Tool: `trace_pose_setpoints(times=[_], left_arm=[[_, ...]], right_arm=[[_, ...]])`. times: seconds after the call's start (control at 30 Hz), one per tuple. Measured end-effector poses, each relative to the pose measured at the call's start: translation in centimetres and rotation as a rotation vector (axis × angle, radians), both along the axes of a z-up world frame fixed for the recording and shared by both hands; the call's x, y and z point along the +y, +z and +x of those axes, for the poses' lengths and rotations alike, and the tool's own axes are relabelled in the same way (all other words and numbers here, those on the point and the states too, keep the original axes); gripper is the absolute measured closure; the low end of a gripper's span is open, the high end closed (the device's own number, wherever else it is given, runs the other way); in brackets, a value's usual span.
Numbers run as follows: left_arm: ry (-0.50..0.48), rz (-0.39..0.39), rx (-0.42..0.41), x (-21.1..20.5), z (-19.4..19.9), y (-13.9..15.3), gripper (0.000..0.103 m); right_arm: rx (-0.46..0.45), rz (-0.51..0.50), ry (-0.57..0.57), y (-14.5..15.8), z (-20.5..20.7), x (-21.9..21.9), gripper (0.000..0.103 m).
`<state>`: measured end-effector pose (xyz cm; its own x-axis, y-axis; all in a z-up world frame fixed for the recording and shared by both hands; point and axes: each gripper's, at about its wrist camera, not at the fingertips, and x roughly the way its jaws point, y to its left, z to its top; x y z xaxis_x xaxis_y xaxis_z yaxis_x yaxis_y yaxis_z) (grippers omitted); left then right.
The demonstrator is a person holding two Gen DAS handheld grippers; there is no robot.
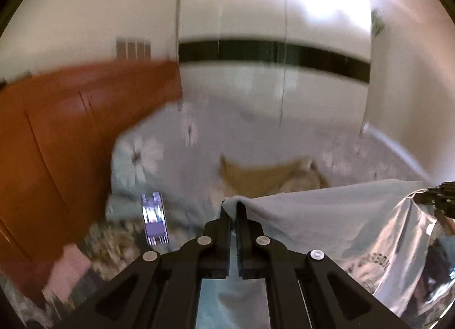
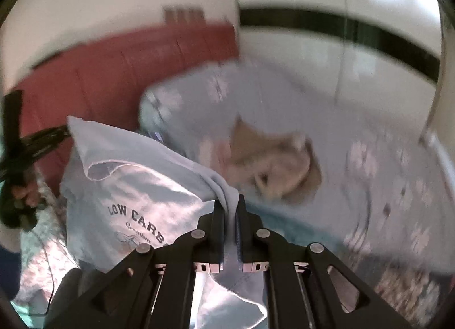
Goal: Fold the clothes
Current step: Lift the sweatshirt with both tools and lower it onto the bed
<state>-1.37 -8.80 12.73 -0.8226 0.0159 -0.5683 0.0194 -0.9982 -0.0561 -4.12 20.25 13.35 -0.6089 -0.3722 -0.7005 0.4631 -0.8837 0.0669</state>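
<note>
A light blue T-shirt [image 1: 318,215] with dark lettering hangs stretched in the air between both grippers, above the bed. My left gripper [image 1: 233,208] is shut on one top corner of it. My right gripper [image 2: 231,204] is shut on the other top corner of the T-shirt [image 2: 133,184], whose print reads "LOW CARB". The right gripper shows at the right edge of the left wrist view [image 1: 438,195]. The left gripper shows at the left edge of the right wrist view [image 2: 45,137]. Both views are blurred.
A bed with a pale blue flowered cover [image 1: 256,135] lies below. A tan garment [image 1: 273,175] lies crumpled on it, also in the right wrist view [image 2: 273,164]. An orange-brown headboard [image 1: 71,130] stands at left, a white wardrobe [image 1: 273,22] behind. A phone [image 1: 155,218] lies near the pillows.
</note>
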Motion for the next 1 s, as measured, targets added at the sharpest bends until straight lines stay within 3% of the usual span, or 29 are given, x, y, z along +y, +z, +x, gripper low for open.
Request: trace_pose_setpoints(times=[0.13,0.3,0.63,0.8,1.0], left_arm=[[0.018,0.059,-0.191,-0.1,-5.4,-9.0,0.100],[0.027,0.065,-0.350,0.3,-11.2,-17.3,0.100],[0.036,0.096,-0.493,-0.2,-21.4,-24.9,0.099],[0.032,0.089,-0.554,-0.2,-23.7,-28.6,0.100],[0.026,0.089,-0.622,-0.1,-26.0,-32.5,0.099]], right_arm=[[-0.202,0.042,-0.061,-9.2,-6.3,-0.5,0.097],[-0.339,0.115,-0.117,-17.1,-11.6,-0.6,0.097],[-0.501,0.182,-0.261,-25.3,-21.5,-1.6,0.097],[-0.571,0.213,-0.310,-30.0,-24.1,-2.1,0.096],[-0.615,0.238,-0.340,-33.1,-25.0,-2.1,0.096]])
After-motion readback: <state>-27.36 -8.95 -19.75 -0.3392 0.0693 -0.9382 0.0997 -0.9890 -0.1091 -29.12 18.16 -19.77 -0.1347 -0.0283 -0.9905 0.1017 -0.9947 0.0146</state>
